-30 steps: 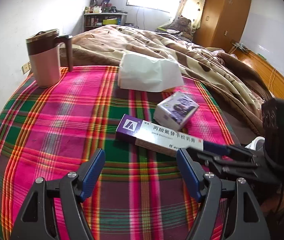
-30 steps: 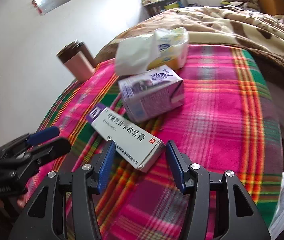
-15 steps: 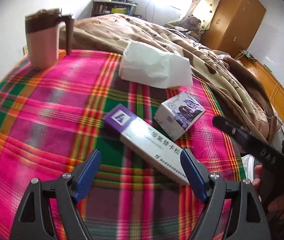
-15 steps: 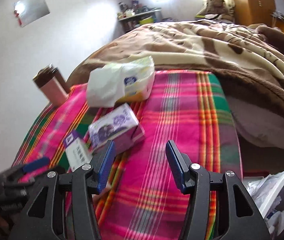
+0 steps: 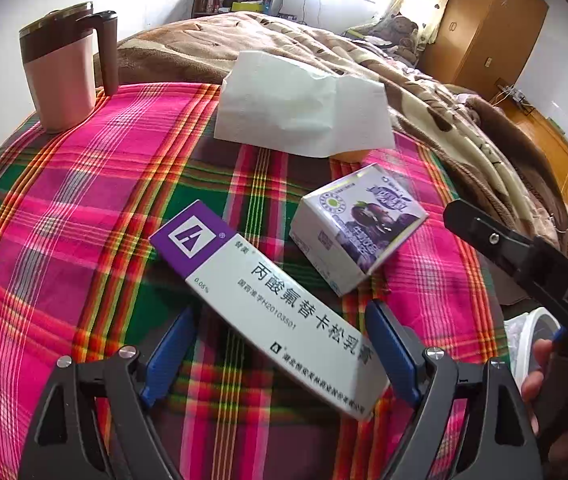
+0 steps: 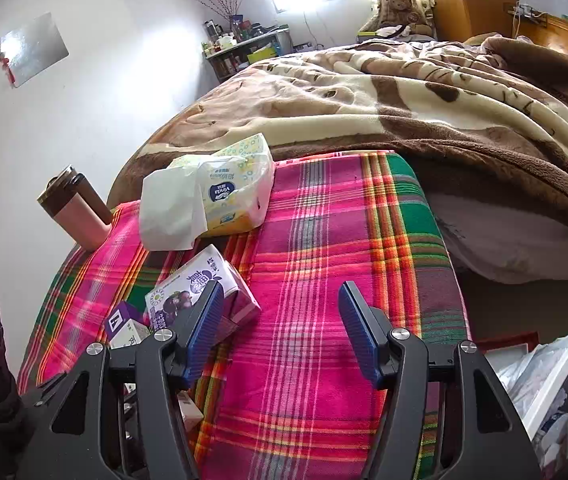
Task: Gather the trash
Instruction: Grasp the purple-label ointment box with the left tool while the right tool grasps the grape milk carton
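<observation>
While the left tool (image 5: 280, 344) stands spread, the long white-and-purple ointment box (image 5: 268, 300) lies diagonally between its blue fingers at lower centre, pinched by neither. The purple carton (image 5: 358, 222) sits just beside it, centre right. The right tool (image 6: 280, 332), also spread, hovers over bare plaid surface (image 6: 324, 240) running to the right edge.

A plaid-covered surface (image 5: 84, 208) is seen w/ four items laid on it: medicine box (image 5: 268, 300) betw. the left gripper's fingers, purple carton (image 5: 358, 224) just beyond, tissue pack (image 5: 300, 108) farther ahead, pink mug (image 5: 66, 72) upright far left.
</observation>
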`<state>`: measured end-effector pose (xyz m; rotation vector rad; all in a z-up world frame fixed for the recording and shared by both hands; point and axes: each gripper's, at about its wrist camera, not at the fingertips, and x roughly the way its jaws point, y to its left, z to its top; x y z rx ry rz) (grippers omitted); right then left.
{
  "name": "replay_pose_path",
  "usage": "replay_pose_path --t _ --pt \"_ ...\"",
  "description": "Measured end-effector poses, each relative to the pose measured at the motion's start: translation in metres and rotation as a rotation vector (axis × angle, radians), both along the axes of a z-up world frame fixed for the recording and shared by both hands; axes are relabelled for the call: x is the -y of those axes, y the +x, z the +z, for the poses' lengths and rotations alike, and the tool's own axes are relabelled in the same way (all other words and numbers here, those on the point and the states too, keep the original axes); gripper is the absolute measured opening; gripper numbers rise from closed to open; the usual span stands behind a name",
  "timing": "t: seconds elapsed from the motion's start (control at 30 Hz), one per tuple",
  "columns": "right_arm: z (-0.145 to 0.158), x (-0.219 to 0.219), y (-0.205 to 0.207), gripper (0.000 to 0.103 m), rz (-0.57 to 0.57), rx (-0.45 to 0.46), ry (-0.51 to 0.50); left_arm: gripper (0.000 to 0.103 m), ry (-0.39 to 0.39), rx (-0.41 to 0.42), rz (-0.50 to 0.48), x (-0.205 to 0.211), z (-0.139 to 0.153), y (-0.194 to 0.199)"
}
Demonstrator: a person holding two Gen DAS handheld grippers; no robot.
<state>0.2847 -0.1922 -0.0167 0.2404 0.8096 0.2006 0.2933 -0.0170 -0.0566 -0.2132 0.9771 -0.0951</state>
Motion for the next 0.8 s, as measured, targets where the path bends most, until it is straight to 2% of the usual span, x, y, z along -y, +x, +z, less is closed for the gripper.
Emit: replay_pose_path --t 0.3,0.47,0.63,0.8 --pt "-0.001 -0.011 0.002 0.061 0.008 -0.016 -0.020 0.087 0.044 0.009 -0.058 -0.006 -0.001 -0.003" --pt "0.000 -0.011 0.005 0.061 -0.031 -0.017 -0.011 0.087 0.009 0.001 -0.076 -0.012 0.002 -0.004" --pt "0.001 -0.018 0.005 0.061 -0.018 -0.027 -0.012 0.087 0.083 0.000 -0.117 -0.012 0.000 -0.007" --pt "-0.003 -0.030 0.011 0.061 -0.012 -0.041 -0.022 0.087 0.105 -0.008 -0.092 -0.036 0.001 -0.011"
